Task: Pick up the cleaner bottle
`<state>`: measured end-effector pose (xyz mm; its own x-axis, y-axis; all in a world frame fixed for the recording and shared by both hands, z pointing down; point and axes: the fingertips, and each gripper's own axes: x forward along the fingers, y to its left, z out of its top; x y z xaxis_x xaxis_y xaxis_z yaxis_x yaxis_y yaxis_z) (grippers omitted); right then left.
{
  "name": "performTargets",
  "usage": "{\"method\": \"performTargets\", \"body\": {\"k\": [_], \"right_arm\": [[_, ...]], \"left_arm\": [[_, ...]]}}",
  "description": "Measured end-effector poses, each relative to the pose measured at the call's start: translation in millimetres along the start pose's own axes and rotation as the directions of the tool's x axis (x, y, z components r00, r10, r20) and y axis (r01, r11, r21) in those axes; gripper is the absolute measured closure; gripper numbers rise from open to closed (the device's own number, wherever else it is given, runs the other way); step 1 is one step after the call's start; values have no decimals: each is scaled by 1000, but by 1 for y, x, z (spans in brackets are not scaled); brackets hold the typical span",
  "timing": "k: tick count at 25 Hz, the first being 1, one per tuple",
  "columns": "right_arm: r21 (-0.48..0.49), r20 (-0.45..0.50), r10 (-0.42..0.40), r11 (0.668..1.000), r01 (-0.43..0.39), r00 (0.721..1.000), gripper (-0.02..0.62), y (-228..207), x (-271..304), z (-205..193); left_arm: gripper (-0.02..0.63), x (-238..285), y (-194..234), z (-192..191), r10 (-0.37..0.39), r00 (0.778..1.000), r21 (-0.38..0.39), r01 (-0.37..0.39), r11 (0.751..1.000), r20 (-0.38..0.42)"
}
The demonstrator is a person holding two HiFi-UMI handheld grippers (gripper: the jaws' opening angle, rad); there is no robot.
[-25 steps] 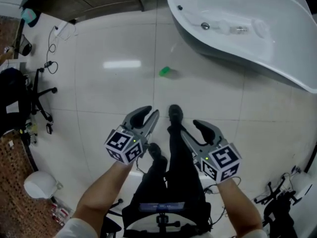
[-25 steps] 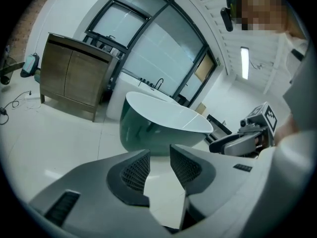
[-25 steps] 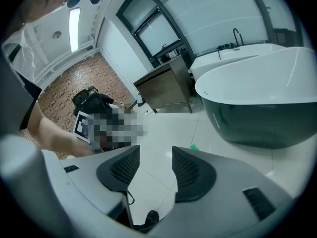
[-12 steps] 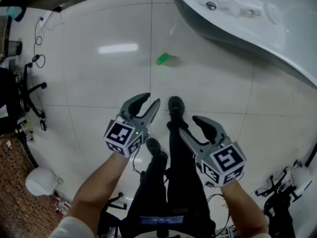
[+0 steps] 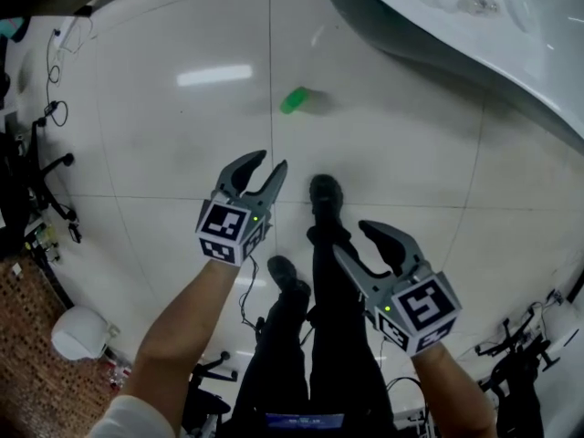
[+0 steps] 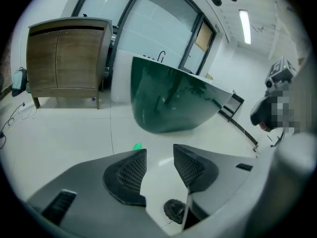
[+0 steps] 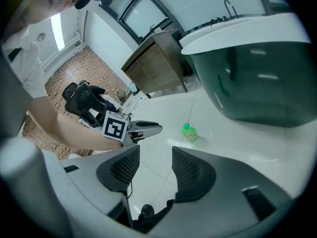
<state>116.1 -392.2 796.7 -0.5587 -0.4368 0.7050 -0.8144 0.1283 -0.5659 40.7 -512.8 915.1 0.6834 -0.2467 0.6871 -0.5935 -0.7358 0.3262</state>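
Green cleaner bottle (image 5: 294,100) is on the tiled floor (image 5: 137,144), with the bathtub (image 5: 438,35) at its 2 o'clock. My left tool (image 5: 271,162) is nearest, bottle at its 12, still well apart. Its jaws have just been opening, about half-wide, nothing between; readying to grab, I judge. Right tool (image 5: 351,238) at bottle's 5 o'clock, jaws apart, empty, spare.

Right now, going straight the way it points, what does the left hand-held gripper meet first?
Likely bare floor tile, just short and right of the green cleaner bottle; depth is unclear. The left hand-held gripper is empty: its jaws have just been opening, nothing between them.
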Motion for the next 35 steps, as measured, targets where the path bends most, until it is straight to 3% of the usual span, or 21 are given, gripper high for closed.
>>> {"method": "performTargets", "body": {"k": [10, 20, 26, 35], "right_arm": [[42, -30, -11, 999, 13, 999, 387, -41, 13, -19], [75, -57, -19, 997, 23, 998, 387, -70, 22, -28], [94, -76, -32, 995, 39, 997, 387, -88, 24, -41], [116, -88, -42, 992, 52, 995, 387, -103, 35, -51]], "left_arm": [[422, 78, 44, -30, 87, 993, 54, -83, 995, -75], [387, 128, 68, -57, 125, 982, 147, -103, 984, -144], [350, 169, 77, -58, 152, 979, 194, -123, 973, -139], [350, 208, 96, -65, 171, 974, 251, -130, 959, -151]]}}
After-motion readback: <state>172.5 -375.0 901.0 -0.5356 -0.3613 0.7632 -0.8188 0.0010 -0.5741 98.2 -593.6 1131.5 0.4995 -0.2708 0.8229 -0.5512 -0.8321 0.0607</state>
